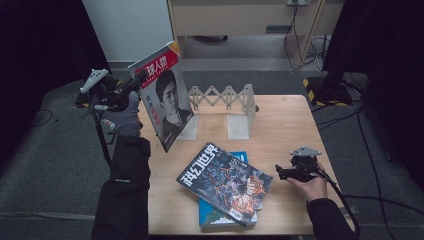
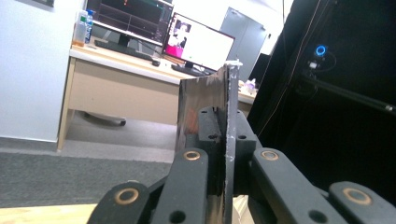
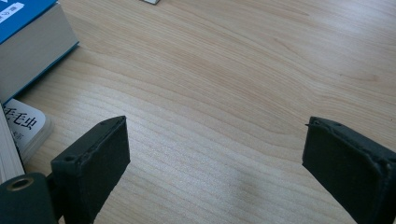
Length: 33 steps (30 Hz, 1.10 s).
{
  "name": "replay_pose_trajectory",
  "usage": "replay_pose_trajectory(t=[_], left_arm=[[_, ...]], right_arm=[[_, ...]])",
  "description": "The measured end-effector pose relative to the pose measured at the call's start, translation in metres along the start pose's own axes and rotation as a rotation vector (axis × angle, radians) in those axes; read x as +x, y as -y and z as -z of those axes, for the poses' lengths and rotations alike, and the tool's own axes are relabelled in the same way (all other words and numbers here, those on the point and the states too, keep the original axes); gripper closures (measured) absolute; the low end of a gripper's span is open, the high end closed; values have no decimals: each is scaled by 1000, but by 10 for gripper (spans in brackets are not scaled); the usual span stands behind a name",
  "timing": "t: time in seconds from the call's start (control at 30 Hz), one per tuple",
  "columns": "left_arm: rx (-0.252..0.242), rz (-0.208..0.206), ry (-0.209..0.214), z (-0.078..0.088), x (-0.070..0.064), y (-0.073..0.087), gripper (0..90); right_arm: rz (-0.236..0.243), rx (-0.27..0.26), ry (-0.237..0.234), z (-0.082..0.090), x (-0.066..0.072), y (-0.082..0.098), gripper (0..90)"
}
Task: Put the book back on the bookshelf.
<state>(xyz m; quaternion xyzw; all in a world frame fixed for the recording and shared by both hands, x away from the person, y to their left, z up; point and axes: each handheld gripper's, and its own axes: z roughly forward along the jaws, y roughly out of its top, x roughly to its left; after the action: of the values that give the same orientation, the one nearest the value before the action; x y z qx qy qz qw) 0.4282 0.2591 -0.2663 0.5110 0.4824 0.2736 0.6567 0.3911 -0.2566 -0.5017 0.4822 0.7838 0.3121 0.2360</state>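
left gripper (image 1: 131,84): at about 10 o'clock of the table in the high view, lifted off the wood, jaws pinched on the top left edge of the magazine; grey three-cornered plate on top, gloved hand beneath.
left gripper (image 2: 224,140) close up: both black jaws pressed flat against the thin page edge, which rises straight up between them.
held magazine (image 1: 162,95): red-topped cover with a portrait, tilted, upper corner toward 12 o'clock, lower corner down near the table just left of the rack's left plate.
held magazine (image 2: 205,98): seen edge-on, glossy cover curving off toward 9 o'clock.
left hand (image 1: 121,119): grey glove, black sleeve running down to 6 o'clock.
right gripper (image 1: 287,172): at about 4 o'clock of the table, resting low by the right edge, pointing toward 9 o'clock at the stacked books.
right gripper (image 3: 215,163) close up: jaws spread wide apart, bare wood between the pads, nothing gripped.
right hand (image 1: 311,185): cupped under the gripper, cable trailing toward 5 o'clock.
expanding book rack (image 1: 225,100): pale accordion frame with two upright end plates, at 12 o'clock of the table.
comic magazine (image 1: 225,182): dark cover with orange art, lying flat at 6 o'clock, skewed on top of the blue book.
blue book (image 1: 215,216): under the comic magazine, lower edge poking out toward 6 o'clock.
blue book (image 3: 28,42): thick page block at 10 o'clock in the right gripper view.
table (image 1: 290,125): light wood.
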Motion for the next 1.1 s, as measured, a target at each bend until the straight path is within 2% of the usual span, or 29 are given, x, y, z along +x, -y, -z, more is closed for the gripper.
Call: replay_pose_trajectory(t=[0.13,0.33,0.67,1.1], left_arm=[[-12,6,-8,-6,5,4,866],[-23,-18,-26,-17,7,14,865],[-15,-104,-63,-34,1,34,865],[5,-203,-163,-45,-7,49,866]], right_arm=[[10,1,2,-1,0,0,79],[12,1,5,-2,1,0,79],[16,2,8,-2,0,0,79],[15,3,6,-2,0,0,79]])
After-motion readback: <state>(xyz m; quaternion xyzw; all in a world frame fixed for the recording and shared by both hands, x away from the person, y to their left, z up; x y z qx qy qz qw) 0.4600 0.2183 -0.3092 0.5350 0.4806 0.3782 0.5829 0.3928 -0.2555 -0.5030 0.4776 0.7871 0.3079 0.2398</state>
